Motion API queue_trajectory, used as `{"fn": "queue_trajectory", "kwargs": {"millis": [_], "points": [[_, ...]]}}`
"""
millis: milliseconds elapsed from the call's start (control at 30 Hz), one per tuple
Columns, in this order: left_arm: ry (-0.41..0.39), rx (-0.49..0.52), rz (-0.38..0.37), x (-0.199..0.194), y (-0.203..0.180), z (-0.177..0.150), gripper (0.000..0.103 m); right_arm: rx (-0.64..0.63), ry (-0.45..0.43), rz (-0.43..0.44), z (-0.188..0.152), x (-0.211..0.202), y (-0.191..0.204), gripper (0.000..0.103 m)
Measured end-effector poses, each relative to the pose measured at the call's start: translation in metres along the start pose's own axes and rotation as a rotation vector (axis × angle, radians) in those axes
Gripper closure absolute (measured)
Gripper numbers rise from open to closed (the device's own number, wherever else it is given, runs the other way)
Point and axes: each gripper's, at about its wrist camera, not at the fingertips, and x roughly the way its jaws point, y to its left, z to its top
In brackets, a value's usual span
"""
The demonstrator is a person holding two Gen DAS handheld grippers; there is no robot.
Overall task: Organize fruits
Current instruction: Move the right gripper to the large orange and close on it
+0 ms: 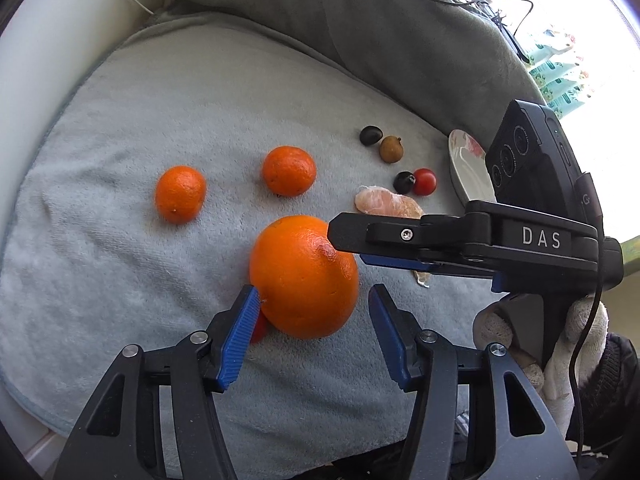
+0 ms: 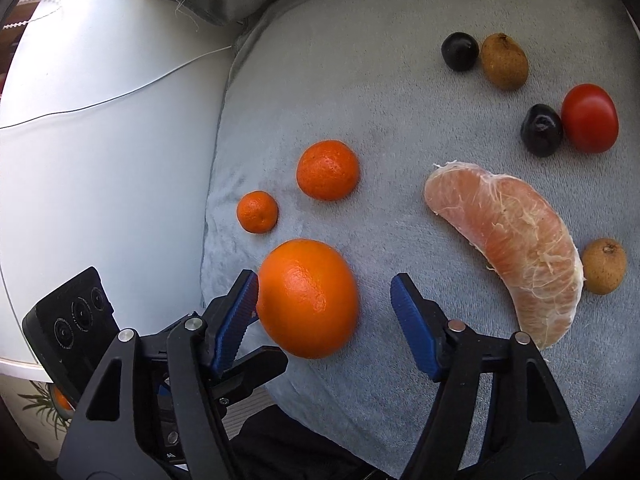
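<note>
Fruit lies scattered on a pale grey towel (image 1: 120,128), and both claws are crowding one big orange (image 1: 304,276). The left gripper (image 1: 308,332) has its blue pads spread either side of it: the left pad (image 1: 240,336) sits right against the peel, the right pad stands clear, so the jaws are apart and nothing is clamped. The right gripper (image 2: 320,320) comes in from the right in the left wrist view, its black finger tip at the orange's upper right; from its own camera the left pad looks to be touching the fruit while the other is well off, so it too is open. Beyond the orange lie two small mandarins (image 1: 180,194), well apart from each other. Farther right are a peeled citrus segment (image 2: 516,248), two dark berries (image 2: 460,51), brown longan-like fruits (image 2: 504,61) and a red cherry tomato (image 2: 590,118) touching one berry. A white plate (image 1: 466,168) stands at the far right edge of the towel, half hidden; I cannot tell what is in it. White letters "DAS" (image 1: 541,237) read clearly on the right gripper's body. A gloved hand (image 1: 560,344) grips its handle.
</note>
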Motion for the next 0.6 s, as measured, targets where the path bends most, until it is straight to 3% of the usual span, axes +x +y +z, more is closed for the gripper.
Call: {"fn": "queue_trajectory", "kwargs": {"millis": [300, 600], "points": [[0.018, -0.008, -0.006, 0.008, 0.005, 0.003, 0.048, -0.018, 0.036, 0.028, 0.003, 0.016, 0.011, 0.038], [0.021, -0.004, -0.001, 0.01, 0.006, 0.004, 0.052, -0.01, 0.047, 0.032, 0.001, 0.007, 0.007, 0.045]]}}
